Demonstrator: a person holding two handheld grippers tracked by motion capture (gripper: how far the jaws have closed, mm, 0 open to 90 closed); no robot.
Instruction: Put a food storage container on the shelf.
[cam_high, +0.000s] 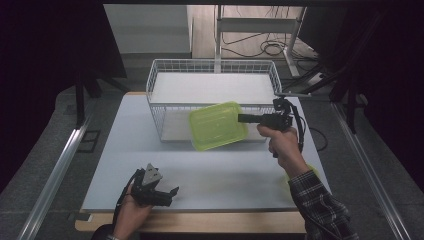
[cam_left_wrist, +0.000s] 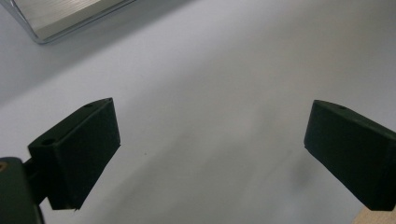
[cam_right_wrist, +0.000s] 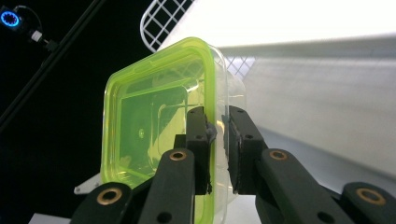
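While the right gripper (cam_high: 242, 118) clamps the near wall of the green container (cam_high: 217, 125), the container hangs off its tips toward the left of the high view, clear of the worktop (cam_high: 125, 150) and in front of the wire basket (cam_high: 212, 67). In the right gripper view the jaws pinch the rim (cam_right_wrist: 215, 130), one pad inside, one outside. The container tilts, its long axis running across the basket front. The basket opening lies above and beyond it. The left gripper (cam_high: 172, 191) rests low near the worktop's front edge, jaws wide apart and empty, well apart from the container.
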